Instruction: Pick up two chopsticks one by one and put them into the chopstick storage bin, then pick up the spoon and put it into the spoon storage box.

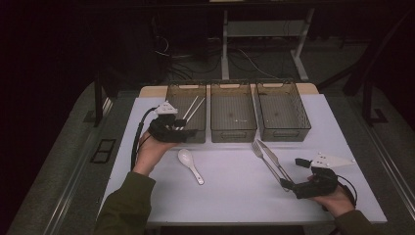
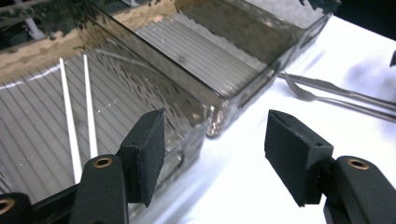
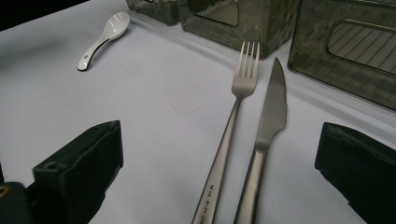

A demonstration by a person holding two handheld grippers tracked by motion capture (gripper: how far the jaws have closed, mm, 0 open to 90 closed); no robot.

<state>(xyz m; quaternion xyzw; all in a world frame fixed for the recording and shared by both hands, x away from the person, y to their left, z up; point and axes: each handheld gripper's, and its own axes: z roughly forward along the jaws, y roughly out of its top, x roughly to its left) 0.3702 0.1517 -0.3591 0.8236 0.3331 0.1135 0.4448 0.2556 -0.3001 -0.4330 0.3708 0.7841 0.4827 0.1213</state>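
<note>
Two white chopsticks (image 1: 194, 108) (image 2: 77, 116) lie inside the left smoky bin (image 1: 171, 105). My left gripper (image 1: 188, 130) (image 2: 219, 158) hovers at that bin's near right corner, open, with nothing between its jaws. A white ceramic spoon (image 1: 190, 164) (image 3: 102, 37) lies on the white mat just below it. A steel fork (image 1: 260, 151) (image 3: 233, 112) and a steel knife (image 1: 272, 157) (image 3: 271, 116) lie side by side, tips toward the bins. My right gripper (image 1: 289, 185) (image 3: 219, 172) stands open at their handle ends, one jaw on each side, not touching them.
A middle bin (image 1: 233, 133) (image 2: 205, 51) and a right bin (image 1: 284, 134) (image 3: 355, 56) stand in a row with the left one at the back of the white mat (image 1: 235, 196). Dark floor, table legs and cables lie beyond the table.
</note>
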